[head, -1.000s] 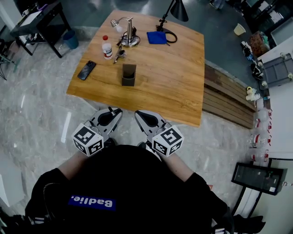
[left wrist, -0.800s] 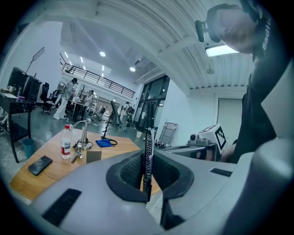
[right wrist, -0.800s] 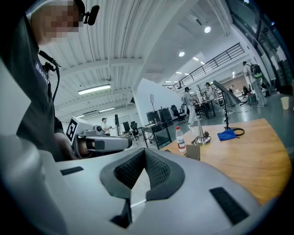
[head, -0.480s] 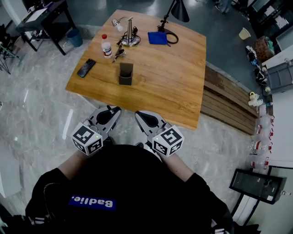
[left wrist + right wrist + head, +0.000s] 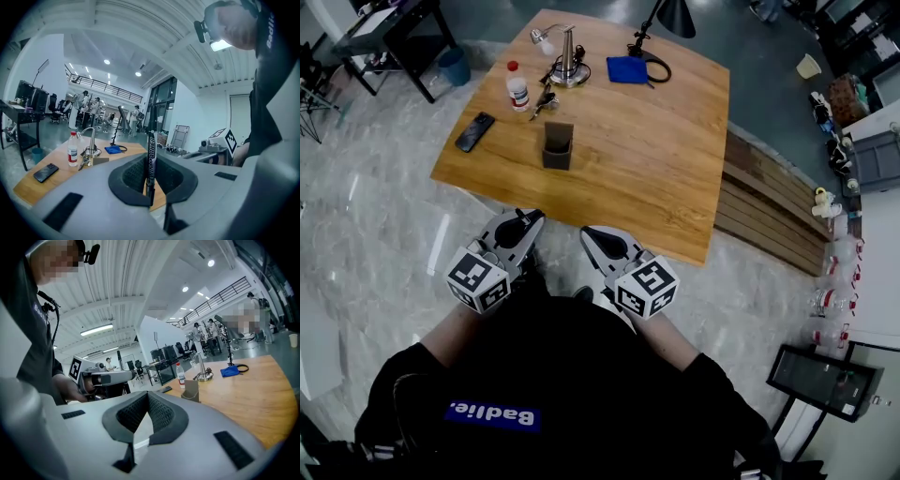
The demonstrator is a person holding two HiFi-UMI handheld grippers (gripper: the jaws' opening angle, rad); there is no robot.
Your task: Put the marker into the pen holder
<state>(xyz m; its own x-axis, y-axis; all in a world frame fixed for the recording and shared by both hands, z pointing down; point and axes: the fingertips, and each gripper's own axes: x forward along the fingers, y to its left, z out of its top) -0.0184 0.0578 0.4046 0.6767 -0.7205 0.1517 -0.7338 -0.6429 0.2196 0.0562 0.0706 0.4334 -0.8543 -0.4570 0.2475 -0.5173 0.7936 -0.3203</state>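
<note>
Left gripper (image 5: 150, 199) fingers (image 5: 125, 178) clenched on the marker (image 5: 151, 157), which stood upright, long axis across the fingers. Right gripper (image 5: 136, 437) fingers closed together with nothing between them. Both grippers sat close to the person's body, off the near edge of the surface (image 5: 666, 169). Pen holder (image 5: 558, 145) stood upright on it, ahead of the left gripper and well apart, opening up. Left side was loaded and roughly in line, so probably carry forward over the holder, then lower end-first
</note>
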